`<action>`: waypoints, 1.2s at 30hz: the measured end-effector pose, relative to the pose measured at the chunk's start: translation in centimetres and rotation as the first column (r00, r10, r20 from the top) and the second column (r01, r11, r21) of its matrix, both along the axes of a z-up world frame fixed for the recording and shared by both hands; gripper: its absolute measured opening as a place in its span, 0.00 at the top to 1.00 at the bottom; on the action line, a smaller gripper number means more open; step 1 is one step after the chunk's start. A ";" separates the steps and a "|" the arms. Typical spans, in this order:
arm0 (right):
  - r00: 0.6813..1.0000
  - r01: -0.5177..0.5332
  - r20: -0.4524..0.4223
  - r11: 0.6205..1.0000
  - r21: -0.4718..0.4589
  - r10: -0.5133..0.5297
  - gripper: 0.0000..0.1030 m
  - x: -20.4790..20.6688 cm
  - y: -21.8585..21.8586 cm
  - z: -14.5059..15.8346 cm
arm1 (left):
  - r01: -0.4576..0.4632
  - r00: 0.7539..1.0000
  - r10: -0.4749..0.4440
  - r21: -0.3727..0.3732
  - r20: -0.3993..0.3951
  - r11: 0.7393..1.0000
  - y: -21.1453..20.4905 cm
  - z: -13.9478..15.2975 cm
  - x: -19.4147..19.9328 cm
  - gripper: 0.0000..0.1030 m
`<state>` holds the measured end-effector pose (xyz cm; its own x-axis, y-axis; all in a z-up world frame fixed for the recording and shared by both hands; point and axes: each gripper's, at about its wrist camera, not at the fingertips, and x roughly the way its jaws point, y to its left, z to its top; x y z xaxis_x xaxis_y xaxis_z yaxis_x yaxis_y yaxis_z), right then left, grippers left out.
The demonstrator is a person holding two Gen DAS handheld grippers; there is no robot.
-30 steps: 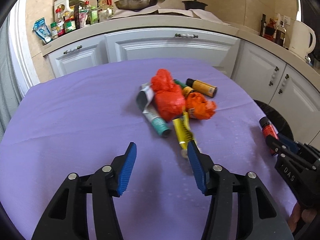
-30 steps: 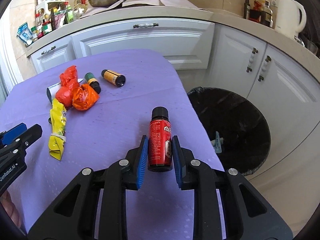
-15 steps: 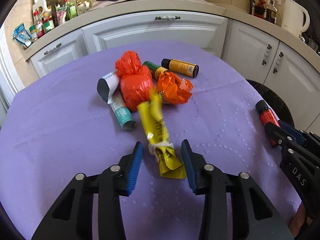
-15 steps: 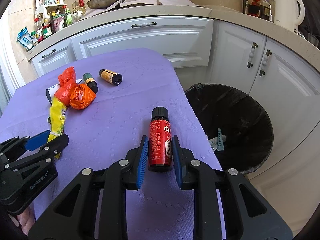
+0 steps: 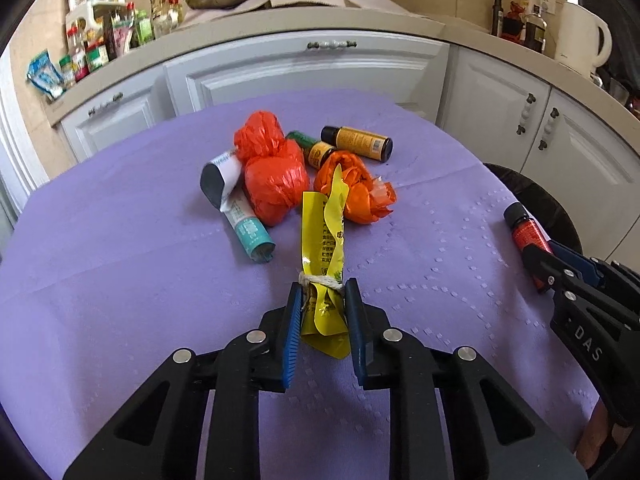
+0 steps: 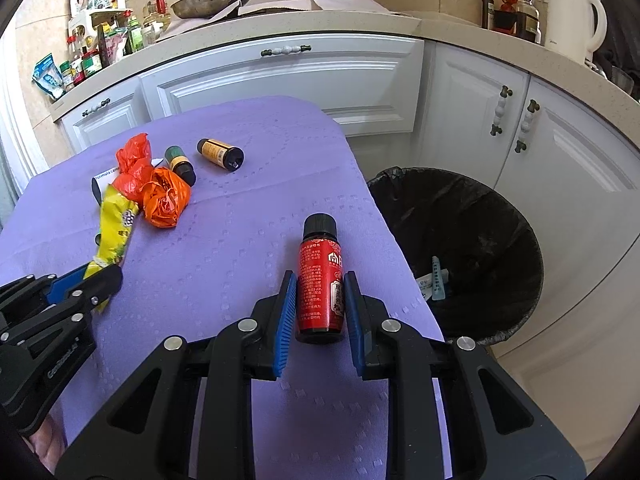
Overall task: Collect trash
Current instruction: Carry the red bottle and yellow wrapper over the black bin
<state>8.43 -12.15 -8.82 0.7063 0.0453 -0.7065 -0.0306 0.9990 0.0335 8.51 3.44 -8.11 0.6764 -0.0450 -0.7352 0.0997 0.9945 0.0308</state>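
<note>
A yellow wrapper (image 5: pixel 326 232), tied with string near its lower end, lies on the purple tablecloth (image 5: pixel 120 260). My left gripper (image 5: pixel 322 292) is closing on that tied end, and both blue pads touch it. From the right wrist view the left gripper (image 6: pixel 100 276) shows at the left edge with the wrapper (image 6: pixel 116 232) in it. My right gripper (image 6: pixel 320 276) is shut on a red bottle with a black cap (image 6: pixel 318 256), held just over the table's right edge. The red bottle (image 5: pixel 526 232) and the right gripper (image 5: pixel 548 256) also show in the left wrist view.
Behind the wrapper lie two orange plastic bags (image 5: pixel 276 184) (image 5: pixel 356 188), a teal tube (image 5: pixel 244 224) and two small amber bottles (image 5: pixel 356 142) (image 5: pixel 312 148). A black-lined trash bin (image 6: pixel 480 220) stands on the floor right of the table. White cabinets and a cluttered counter are behind.
My left gripper moved forward and down to the yellow wrapper and its jaws narrowed from wide apart to touching the tied end. The right gripper and red bottle stayed put.
</note>
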 end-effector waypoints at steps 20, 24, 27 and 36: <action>0.983 0.158 0.095 0.987 -0.019 -0.156 0.77 0.0 -5.8 3.3 | 0.103 0.987 -0.100 -0.017 0.129 0.995 -3.4 3.7 0.5 0.79; 0.972 0.212 0.112 0.977 -0.029 -0.208 0.77 0.3 -8.0 3.9 | 0.138 0.980 -0.135 -0.014 0.144 0.990 -5.4 4.0 1.4 0.79; 0.963 0.245 0.124 0.969 -0.039 -0.239 0.77 0.6 -9.6 4.2 | 0.167 0.974 -0.162 -0.016 0.158 0.986 -7.1 4.3 2.0 0.79; 0.943 0.309 0.141 0.950 -0.044 -0.300 0.77 1.9 -13.3 4.4 | 0.230 0.959 -0.228 0.007 0.168 0.973 -12.1 4.3 4.9 0.79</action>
